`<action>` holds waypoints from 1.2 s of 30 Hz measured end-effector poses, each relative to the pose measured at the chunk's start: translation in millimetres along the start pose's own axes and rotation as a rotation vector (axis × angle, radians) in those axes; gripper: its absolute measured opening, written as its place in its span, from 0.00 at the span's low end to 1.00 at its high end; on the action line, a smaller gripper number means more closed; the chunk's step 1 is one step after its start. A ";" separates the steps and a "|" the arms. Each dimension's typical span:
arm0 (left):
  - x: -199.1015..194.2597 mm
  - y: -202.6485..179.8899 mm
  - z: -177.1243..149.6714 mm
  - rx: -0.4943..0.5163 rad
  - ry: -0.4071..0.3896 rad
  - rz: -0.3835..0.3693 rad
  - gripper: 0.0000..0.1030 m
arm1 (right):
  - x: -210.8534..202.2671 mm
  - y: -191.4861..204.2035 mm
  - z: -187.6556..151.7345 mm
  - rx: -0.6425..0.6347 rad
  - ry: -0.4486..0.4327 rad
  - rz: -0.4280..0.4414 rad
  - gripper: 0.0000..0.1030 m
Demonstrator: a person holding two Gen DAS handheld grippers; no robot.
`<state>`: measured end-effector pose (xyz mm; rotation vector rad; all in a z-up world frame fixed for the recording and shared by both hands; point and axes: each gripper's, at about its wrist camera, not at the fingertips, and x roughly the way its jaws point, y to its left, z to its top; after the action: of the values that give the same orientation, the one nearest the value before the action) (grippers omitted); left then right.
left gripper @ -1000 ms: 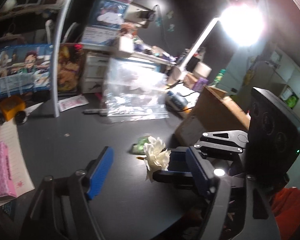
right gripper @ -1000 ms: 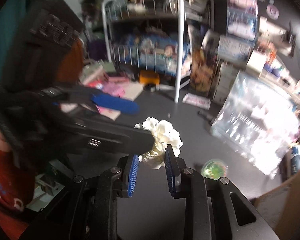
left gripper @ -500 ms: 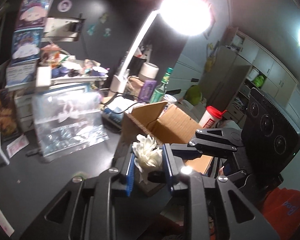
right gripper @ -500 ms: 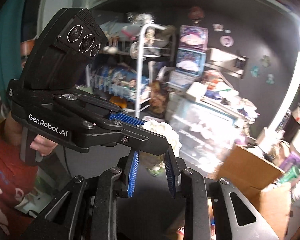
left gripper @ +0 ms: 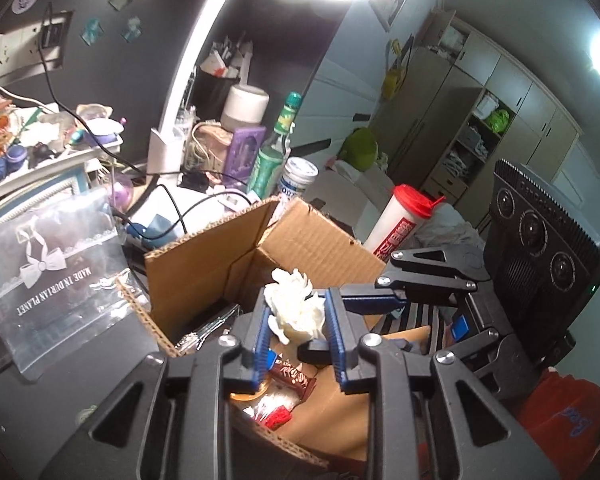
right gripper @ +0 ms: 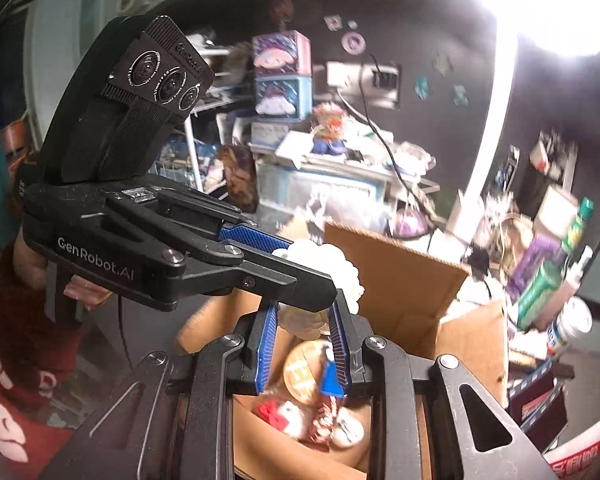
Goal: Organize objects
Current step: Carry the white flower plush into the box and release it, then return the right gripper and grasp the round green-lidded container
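In the left wrist view, a clear plastic bag (left gripper: 56, 264) printed with a white bow is leaning at the left edge on the dark bench (left gripper: 80, 368). Right of it, in the centre, an open cardboard box (left gripper: 204, 276) is sitting with its flaps up; snack wrappers are lying inside. Low in the centre, the left gripper (left gripper: 298, 334) is pinching a white artificial flower (left gripper: 294, 308) between its blue pads, above the box opening. The right gripper (left gripper: 340, 326) is reaching in from the right and is gripping the same flower lower down. A white bottle with a red cap (left gripper: 404, 224) is standing behind the box, right of centre. An orange sleeve (left gripper: 560, 412) is showing at the lower right.

In the right wrist view, a hand (right gripper: 86, 290) in a red sleeve is holding the left gripper (right gripper: 300, 276) at the left. Its fingers are reaching to the centre and closing on the white flower (right gripper: 340, 268). Below it, the right gripper (right gripper: 304, 328) is clamping the flower's underside. The box (right gripper: 412, 280) is lying beneath and to the right.
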<state>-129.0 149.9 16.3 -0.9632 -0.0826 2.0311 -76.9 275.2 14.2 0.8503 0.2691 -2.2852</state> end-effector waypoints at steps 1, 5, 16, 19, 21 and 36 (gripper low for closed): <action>4.1 -0.7 0.2 0.005 0.013 0.008 0.22 | 1.3 -2.6 -1.3 0.007 0.009 0.009 0.22; 5.2 -3.1 0.4 0.015 0.010 0.061 0.48 | 3.0 -6.9 -5.3 0.020 0.024 0.012 0.40; -38.5 -4.3 -16.9 0.039 -0.099 0.198 0.78 | -7.2 -4.2 1.0 0.032 -0.038 -0.048 0.90; -53.8 0.2 -25.8 0.027 -0.133 0.220 0.83 | -9.7 4.3 6.3 0.028 -0.073 -0.063 0.95; -63.6 3.1 -30.8 0.019 -0.154 0.226 0.85 | -9.1 11.8 9.6 0.017 -0.082 -0.065 0.99; -151.6 41.0 -99.3 -0.056 -0.289 0.376 0.86 | 37.0 130.0 34.0 -0.191 -0.045 0.041 1.00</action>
<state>-41.5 -13.9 22.0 -0.7538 -0.1216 2.5185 -28.9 144.5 21.5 0.6998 0.4379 -2.1965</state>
